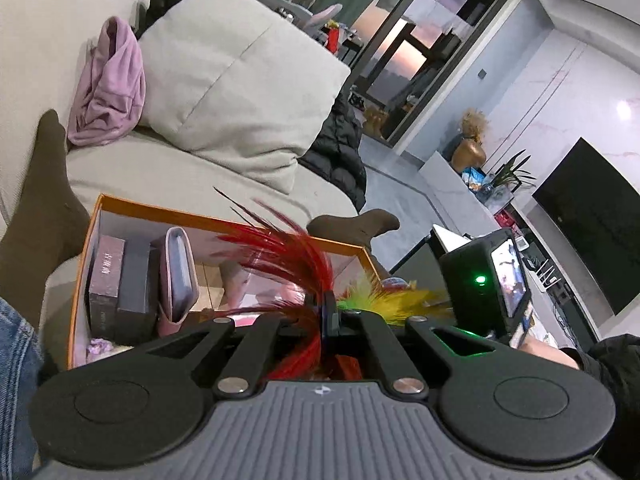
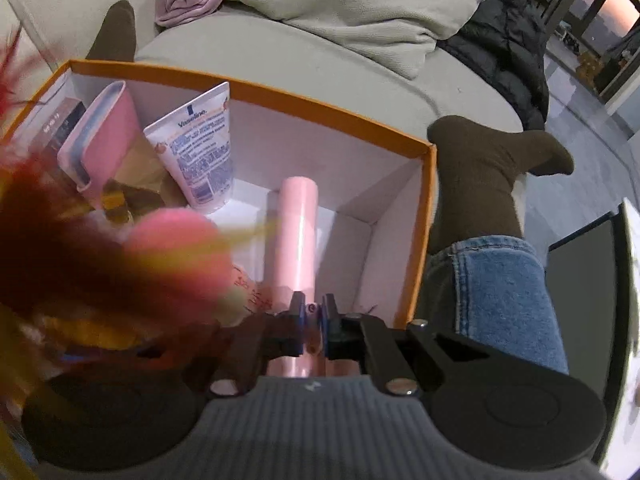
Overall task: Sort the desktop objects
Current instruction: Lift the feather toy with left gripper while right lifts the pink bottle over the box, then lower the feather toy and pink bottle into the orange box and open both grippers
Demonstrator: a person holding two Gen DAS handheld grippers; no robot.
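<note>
An orange box [image 1: 160, 210] with white inside sits on the sofa; it also shows in the right wrist view [image 2: 280, 94]. My left gripper [image 1: 325, 312] is shut on a feather toy [image 1: 288, 248] with red and yellow feathers, held above the box's near edge. The toy shows blurred at the left of the right wrist view [image 2: 120, 264]. My right gripper [image 2: 311, 316] is shut on a pink cylinder [image 2: 298, 224] that points into the box. Inside are a Vaseline tube [image 2: 200, 148], a pink case [image 2: 100, 136] and dark boxes [image 1: 120, 284].
A beige cushion [image 1: 240, 88] and a pink garment [image 1: 110, 84] lie on the sofa behind the box. The person's socked feet [image 2: 488, 164] and jeans leg [image 2: 500, 300] flank the box. A dark table [image 2: 580, 280] is at right. The right gripper's camera unit [image 1: 488, 280] shows at right.
</note>
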